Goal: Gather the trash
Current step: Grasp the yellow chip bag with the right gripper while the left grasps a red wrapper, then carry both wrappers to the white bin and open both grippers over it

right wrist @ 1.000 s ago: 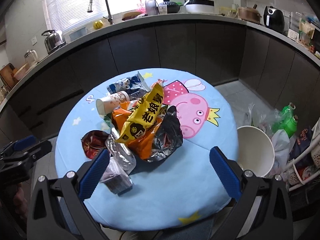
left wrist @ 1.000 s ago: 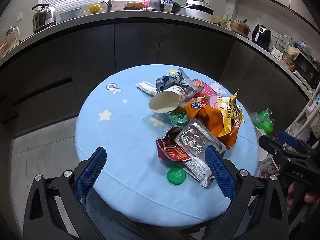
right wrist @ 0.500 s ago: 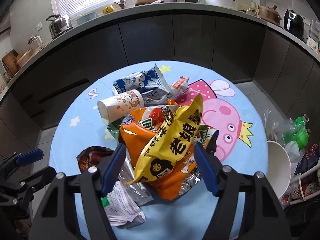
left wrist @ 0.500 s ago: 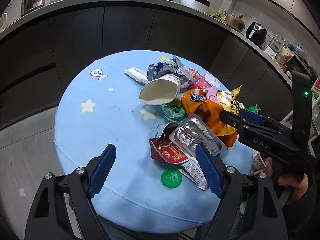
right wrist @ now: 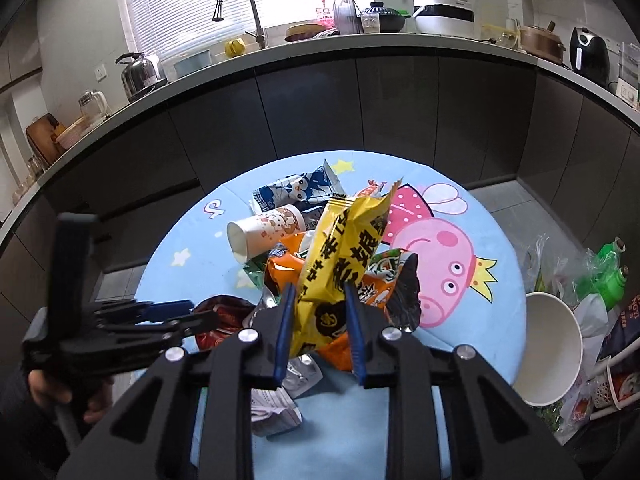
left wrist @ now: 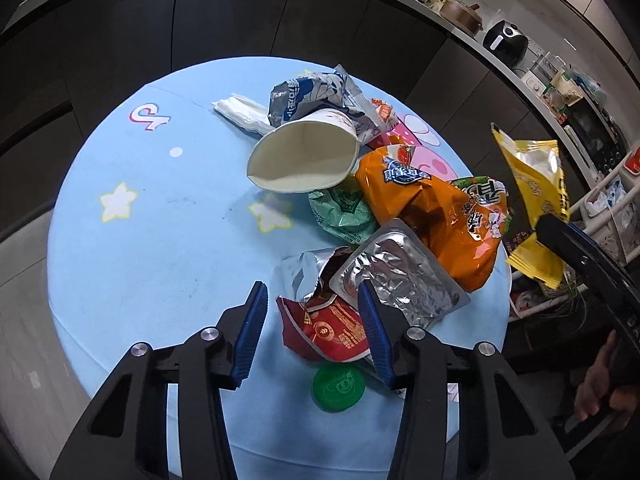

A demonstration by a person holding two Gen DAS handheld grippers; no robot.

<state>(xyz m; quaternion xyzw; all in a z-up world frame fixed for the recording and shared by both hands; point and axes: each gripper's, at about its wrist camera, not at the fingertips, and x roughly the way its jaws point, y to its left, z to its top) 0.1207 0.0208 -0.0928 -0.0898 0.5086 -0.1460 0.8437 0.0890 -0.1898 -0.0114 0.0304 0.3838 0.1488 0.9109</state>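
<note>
Trash lies piled on a round blue table (left wrist: 140, 240). My left gripper (left wrist: 311, 288) hangs low over the near edge, its jaws closing around a torn red wrapper (left wrist: 324, 328); the left pad still stands clear of it. A silver foil pouch (left wrist: 400, 280), an orange snack bag (left wrist: 432, 208), a tipped paper cup (left wrist: 304, 156) and a green cap (left wrist: 338, 386) lie close by. My right gripper (right wrist: 319, 288) is closing, its pads pressed on a yellow snack bag (right wrist: 344, 248), which hangs lifted off the pile (left wrist: 532, 200).
A white bucket (right wrist: 548, 352) stands on the floor right of the table, beside green bottles (right wrist: 608, 276) and plastic bags. Dark cabinets (right wrist: 320, 112) curve behind the table. A blue-white bag (left wrist: 308, 92) and a tissue (left wrist: 240, 110) lie at the far side.
Both pairs of jaws have narrowed from wide open. The left gripper dropped forward onto the red wrapper. The right gripper closed on the yellow bag and raised it from the pile.
</note>
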